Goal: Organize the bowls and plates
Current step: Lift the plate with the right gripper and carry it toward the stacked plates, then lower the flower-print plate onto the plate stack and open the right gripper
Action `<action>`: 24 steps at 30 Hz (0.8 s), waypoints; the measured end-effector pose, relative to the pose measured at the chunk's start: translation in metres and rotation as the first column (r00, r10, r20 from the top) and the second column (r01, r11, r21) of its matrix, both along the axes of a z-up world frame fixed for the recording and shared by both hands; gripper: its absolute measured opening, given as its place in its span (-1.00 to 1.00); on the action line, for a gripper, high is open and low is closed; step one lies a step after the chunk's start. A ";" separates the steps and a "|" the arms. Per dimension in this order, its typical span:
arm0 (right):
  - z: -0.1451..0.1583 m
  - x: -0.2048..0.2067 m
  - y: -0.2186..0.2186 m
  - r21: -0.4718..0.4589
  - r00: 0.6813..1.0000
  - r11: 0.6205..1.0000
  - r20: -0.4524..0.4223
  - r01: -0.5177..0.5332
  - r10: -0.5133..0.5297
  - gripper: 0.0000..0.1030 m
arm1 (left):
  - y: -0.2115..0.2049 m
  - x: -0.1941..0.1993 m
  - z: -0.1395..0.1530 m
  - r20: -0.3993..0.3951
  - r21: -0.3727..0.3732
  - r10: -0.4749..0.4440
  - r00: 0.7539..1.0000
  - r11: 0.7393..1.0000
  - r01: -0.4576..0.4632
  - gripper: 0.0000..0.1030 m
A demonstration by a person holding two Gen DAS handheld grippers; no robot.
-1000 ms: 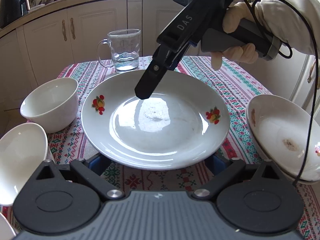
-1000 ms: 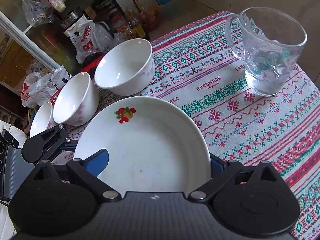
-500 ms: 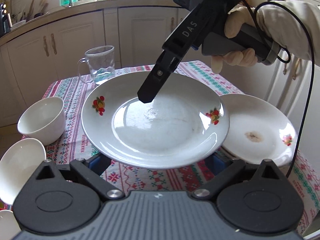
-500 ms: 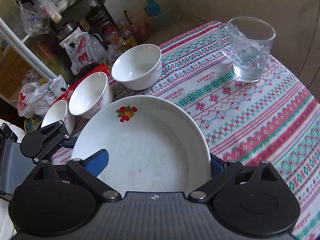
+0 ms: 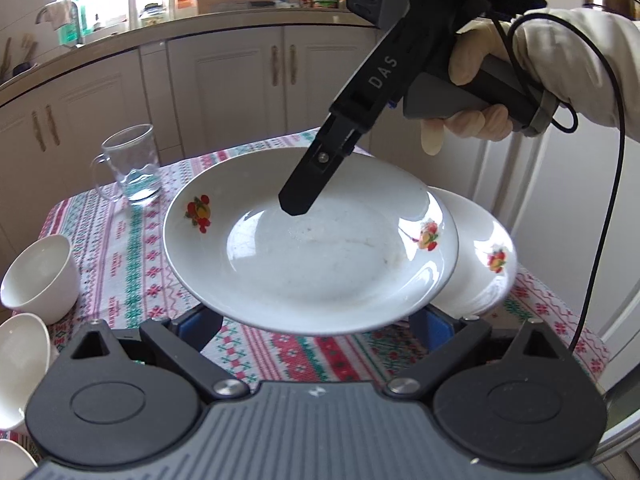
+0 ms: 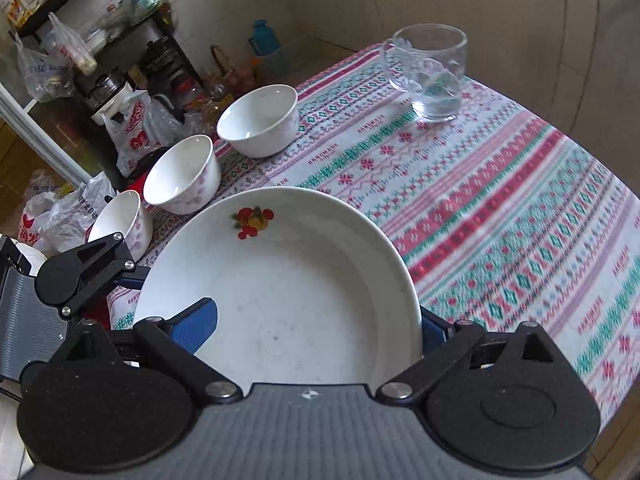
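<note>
A white plate with fruit prints point(image 5: 312, 256) is held in the air above the table by both grippers. My left gripper point(image 5: 316, 320) is shut on its near rim. My right gripper point(image 5: 296, 200) is shut on its far rim, one finger lying on the plate's top. In the right wrist view the same plate point(image 6: 280, 288) fills the space between the right gripper's fingers point(image 6: 316, 332). A second white plate point(image 5: 480, 256) lies on the table, partly under the held plate's right edge. Three white bowls point(image 6: 260, 120) point(image 6: 184, 174) point(image 6: 120, 220) stand in a row along the table's edge.
A glass mug point(image 5: 130, 168) with a little water stands at the table's far corner; it also shows in the right wrist view point(image 6: 430, 72). The table has a patterned cloth point(image 6: 500, 200). Kitchen cabinets point(image 5: 240, 80) stand behind it. Bags and pots point(image 6: 120, 80) crowd the floor beside the table.
The held plate has risen and moved right, so it now overlaps the second plate. Bowls and mug look farther away. Both grippers keep their grip.
</note>
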State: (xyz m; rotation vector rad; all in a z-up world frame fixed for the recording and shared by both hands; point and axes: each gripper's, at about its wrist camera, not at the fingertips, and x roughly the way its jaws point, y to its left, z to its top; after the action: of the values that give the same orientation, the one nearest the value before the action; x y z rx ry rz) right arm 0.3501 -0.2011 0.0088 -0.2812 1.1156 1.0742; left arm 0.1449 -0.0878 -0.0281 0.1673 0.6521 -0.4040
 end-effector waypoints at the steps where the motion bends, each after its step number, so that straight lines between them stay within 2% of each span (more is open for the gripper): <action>1: 0.000 -0.003 -0.005 0.001 1.000 1.000 0.001 0.011 -0.011 0.97 | -0.003 -0.001 0.000 0.001 0.001 -0.011 1.000 1.000 0.011 0.91; 11: -0.005 -0.026 -0.047 0.014 0.995 0.995 0.000 0.103 -0.103 0.97 | -0.025 -0.009 -0.003 -0.032 -0.003 -0.095 0.995 0.996 0.095 0.91; 24: -0.031 -0.030 -0.076 0.024 0.986 0.986 -0.036 0.166 -0.165 0.97 | -0.040 0.000 -0.012 -0.063 0.009 -0.150 0.987 0.989 0.151 0.91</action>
State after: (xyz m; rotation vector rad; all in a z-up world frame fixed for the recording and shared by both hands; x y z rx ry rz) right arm 0.3204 -0.2773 -0.0221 -0.1464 1.1337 0.9481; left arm 0.1445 -0.1279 -0.0397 0.2182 0.7057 -0.5521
